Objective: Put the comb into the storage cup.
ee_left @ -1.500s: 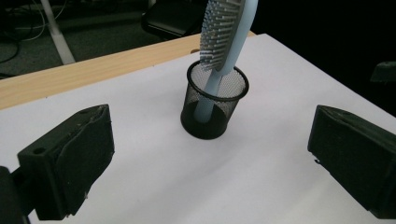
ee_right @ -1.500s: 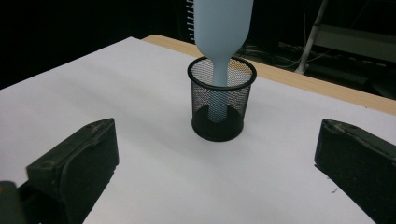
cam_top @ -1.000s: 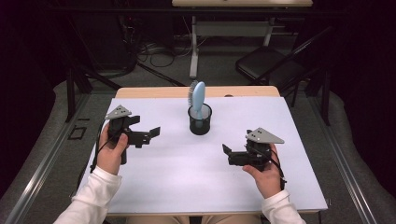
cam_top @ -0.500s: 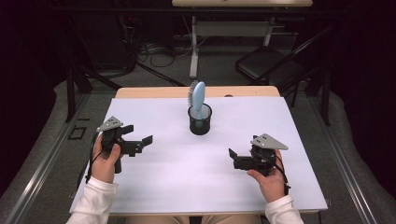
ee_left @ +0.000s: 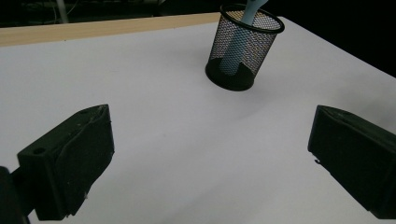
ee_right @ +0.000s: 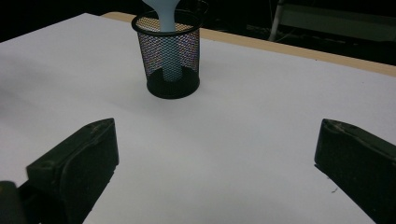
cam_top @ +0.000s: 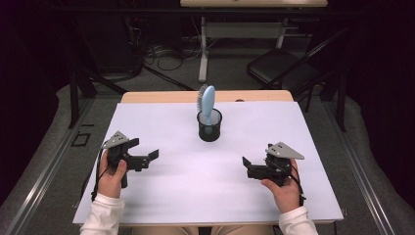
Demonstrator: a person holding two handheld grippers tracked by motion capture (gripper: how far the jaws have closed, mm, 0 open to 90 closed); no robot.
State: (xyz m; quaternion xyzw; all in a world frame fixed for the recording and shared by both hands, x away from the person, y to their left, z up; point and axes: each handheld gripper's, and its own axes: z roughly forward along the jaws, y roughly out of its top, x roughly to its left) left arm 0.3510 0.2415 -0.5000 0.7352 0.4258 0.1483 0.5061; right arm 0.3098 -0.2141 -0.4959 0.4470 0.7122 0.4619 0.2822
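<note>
Currently, item one: left gripper (cam_top: 152,155), held in my left hand (cam_top: 113,171) low over the white table (cam_top: 161,196), jaws spread wide, nothing between them. Compared with a second ago it sits nearer the table's front edge, drawn back from the cup.

Item two: right gripper (cam_top: 246,162), in my right hand (cam_top: 284,188), jaws likewise wide apart and empty; it too has pulled back toward me and a little outward.

Item three: black mesh cup (cam_top: 209,125), ahead of both claws and between their lines of aim, well apart from each. From the left gripper view it stands forward and to the right of the jaws (ee_left: 243,49); from the right gripper view, forward and to the left (ee_right: 170,56).

Item four: light blue hairbrush (cam_top: 207,104), upright in the cup, handle down, bristle head above the rim.

Assessment: with both claws withdrawn and open and the brush seated in its holder, I judge the placing done, or a fresh reach not yet begun.
</note>
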